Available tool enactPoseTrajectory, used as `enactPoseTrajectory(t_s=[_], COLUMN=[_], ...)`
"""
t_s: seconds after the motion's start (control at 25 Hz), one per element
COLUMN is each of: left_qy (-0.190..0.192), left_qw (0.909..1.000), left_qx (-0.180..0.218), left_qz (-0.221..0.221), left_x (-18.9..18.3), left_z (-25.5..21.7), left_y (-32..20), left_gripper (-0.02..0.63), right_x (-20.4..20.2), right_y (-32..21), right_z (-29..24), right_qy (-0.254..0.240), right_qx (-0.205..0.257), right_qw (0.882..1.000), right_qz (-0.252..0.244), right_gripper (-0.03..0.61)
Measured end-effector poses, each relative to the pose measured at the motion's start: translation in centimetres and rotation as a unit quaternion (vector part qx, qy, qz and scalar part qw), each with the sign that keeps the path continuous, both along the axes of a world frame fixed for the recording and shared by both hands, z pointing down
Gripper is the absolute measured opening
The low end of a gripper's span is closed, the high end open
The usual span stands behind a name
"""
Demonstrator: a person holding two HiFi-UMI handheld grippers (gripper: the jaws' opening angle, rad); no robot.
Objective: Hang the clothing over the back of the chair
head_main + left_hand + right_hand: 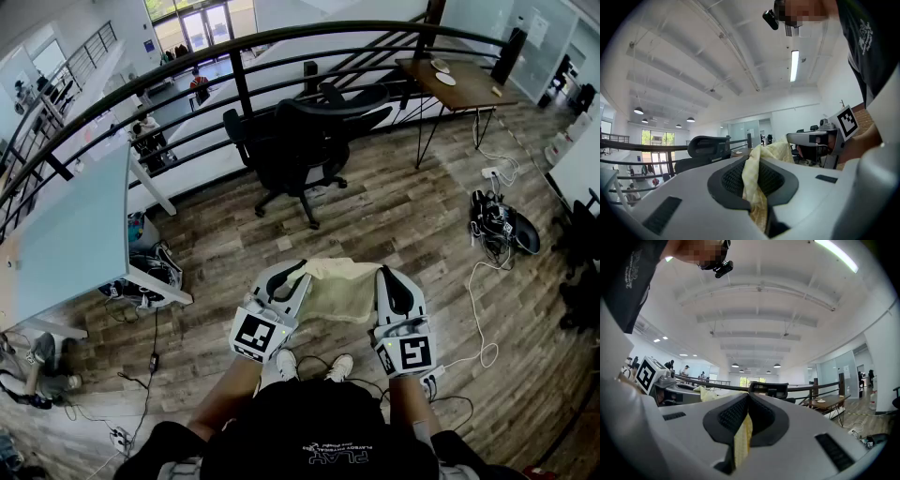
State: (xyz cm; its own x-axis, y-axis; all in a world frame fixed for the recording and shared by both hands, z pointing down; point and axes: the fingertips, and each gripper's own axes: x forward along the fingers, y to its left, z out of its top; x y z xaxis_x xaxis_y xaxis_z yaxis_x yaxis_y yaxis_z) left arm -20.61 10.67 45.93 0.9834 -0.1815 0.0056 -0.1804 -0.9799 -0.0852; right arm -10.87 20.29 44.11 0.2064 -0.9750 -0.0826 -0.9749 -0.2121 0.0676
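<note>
A pale yellow piece of clothing [339, 286] hangs stretched between my two grippers, in front of my body. My left gripper [294, 273] is shut on one edge of it; in the left gripper view the cloth [755, 187] is pinched between the dark pads and bunches out past them. My right gripper [389, 277] is shut on the opposite edge, where a strip of cloth [742, 439] shows between the pads. A black office chair [309, 131] stands ahead by the railing, its seat turned away from me. Both grippers are well short of it.
A curved black railing [234, 66] runs behind the chair. A pale table [70, 234] stands at the left, a wooden desk [459, 84] at the back right. Cables and a bag [502, 225] lie on the wooden floor at the right. My shoes [339, 366] are below the cloth.
</note>
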Motion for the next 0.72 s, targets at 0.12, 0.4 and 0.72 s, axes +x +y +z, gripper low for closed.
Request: enactPoseTrajectory(t_s=[0.12, 0.4, 0.72], left_qy=[0.006, 0.020, 0.027], left_qw=[0.9999, 0.9996, 0.9992], left_qx=[0.009, 0.017, 0.029], left_qz=[0.005, 0.007, 0.008], left_x=[0.1, 0.7, 1.9], left_z=[-1.1, -2.5, -3.5], left_y=[-0.3, -0.4, 0.2], left_gripper=[0.040, 0.040, 0.040], right_x=[-0.2, -0.2, 0.6], right_y=[0.0, 0.1, 0.3], right_z=[-0.6, -1.8, -2.3], right_qy=[0.003, 0.007, -0.007], right_qx=[0.006, 0.022, 0.036], right_qw=[1.000, 1.000, 0.999], right_qz=[0.003, 0.002, -0.010], right_gripper=[0.021, 0.021, 0.023])
